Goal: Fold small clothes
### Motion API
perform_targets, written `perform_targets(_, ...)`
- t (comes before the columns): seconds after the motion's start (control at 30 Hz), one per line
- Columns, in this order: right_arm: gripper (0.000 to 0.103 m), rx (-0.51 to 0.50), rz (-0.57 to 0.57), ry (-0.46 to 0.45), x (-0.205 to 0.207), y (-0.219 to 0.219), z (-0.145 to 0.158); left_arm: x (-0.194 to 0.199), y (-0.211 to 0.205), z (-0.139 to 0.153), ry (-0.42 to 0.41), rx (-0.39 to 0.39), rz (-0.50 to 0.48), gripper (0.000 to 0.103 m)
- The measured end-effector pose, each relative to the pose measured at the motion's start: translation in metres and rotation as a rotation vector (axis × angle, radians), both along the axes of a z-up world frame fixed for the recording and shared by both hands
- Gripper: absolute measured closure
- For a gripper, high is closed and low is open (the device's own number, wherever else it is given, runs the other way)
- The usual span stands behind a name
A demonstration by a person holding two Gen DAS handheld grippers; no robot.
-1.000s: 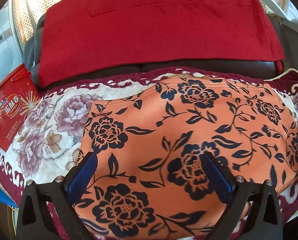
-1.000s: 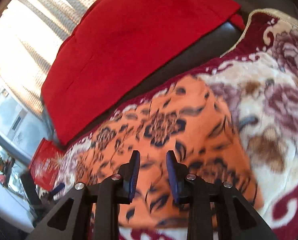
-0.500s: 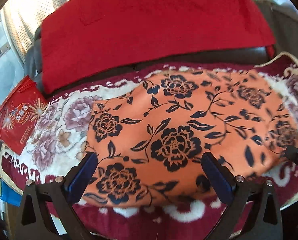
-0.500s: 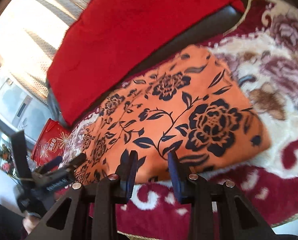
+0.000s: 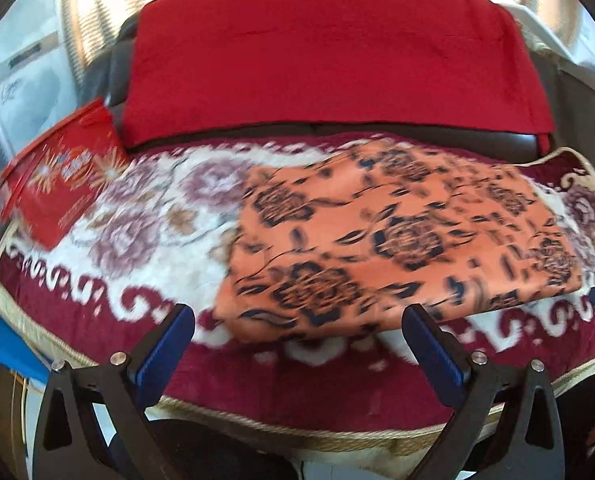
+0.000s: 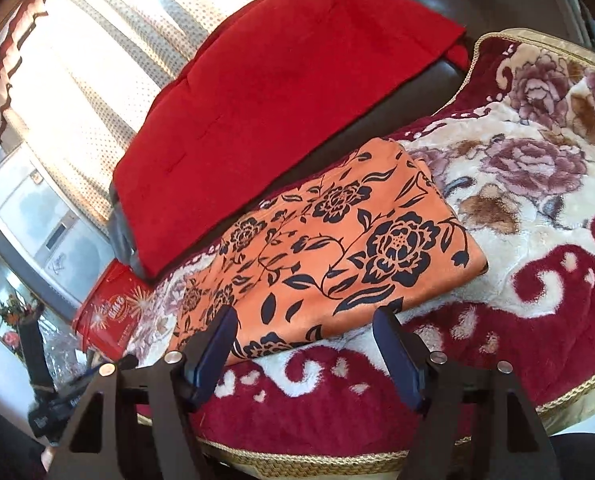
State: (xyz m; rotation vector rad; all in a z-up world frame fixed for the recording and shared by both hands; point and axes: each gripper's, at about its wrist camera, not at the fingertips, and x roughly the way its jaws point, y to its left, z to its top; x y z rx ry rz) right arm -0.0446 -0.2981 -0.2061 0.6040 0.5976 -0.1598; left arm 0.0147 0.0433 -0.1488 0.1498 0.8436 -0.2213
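An orange cloth with a dark flower print (image 5: 397, 240) lies folded flat as a rectangle on a flowered red and cream blanket (image 5: 145, 240). It also shows in the right wrist view (image 6: 329, 256). My left gripper (image 5: 297, 344) is open and empty, held back just before the cloth's near edge. My right gripper (image 6: 305, 344) is open and empty, a little above the cloth's near edge. Neither touches the cloth. The left gripper (image 6: 77, 384) shows at the lower left of the right wrist view.
A red cushion (image 5: 329, 52) leans on the dark sofa back (image 5: 477, 140) behind the blanket. A red printed bag (image 5: 57, 184) lies at the blanket's left edge. The blanket's braided front hem (image 5: 297, 436) hangs over the seat edge. Curtains (image 6: 97, 60) stand behind.
Both grippers have drawn back from the cloth toward the blanket's front edge. The right gripper's jaws have opened wide. The left view has shifted left, blurred by motion.
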Motion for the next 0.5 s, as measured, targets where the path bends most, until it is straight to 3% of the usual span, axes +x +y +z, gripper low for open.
perform_targets(0.07, 0.032, 0.021, 0.004, 0.008, 0.006, -0.003, -0.002, 0.008, 0.014, -0.012, 0.024, 0.005, 0.046, 0.0)
perform_targets(0.13, 0.052, 0.024, 0.02, 0.018, 0.015, 0.0, -0.005, 0.02, 0.029, -0.023, 0.054, -0.002, 0.106, 0.0)
perform_targets(0.17, 0.067, 0.02, 0.031, 0.035, 0.022, 0.002, -0.007, 0.029, 0.038, -0.029, 0.07, -0.016, 0.144, 0.0)
perform_targets(0.33, 0.068, 0.007, 0.093, 0.096, 0.071, 0.026, -0.017, 0.063, 0.055, -0.041, 0.064, -0.063, 0.259, 0.0)
perform_targets(0.43, 0.068, 0.003, 0.127, 0.104, 0.097, 0.043, -0.02, 0.073, 0.046, -0.049, 0.033, -0.012, 0.27, 0.0)
perform_targets(0.5, 0.068, 0.013, 0.141, 0.118, 0.113, 0.052, -0.029, 0.079, 0.034, -0.068, 0.073, 0.041, 0.237, 0.0)
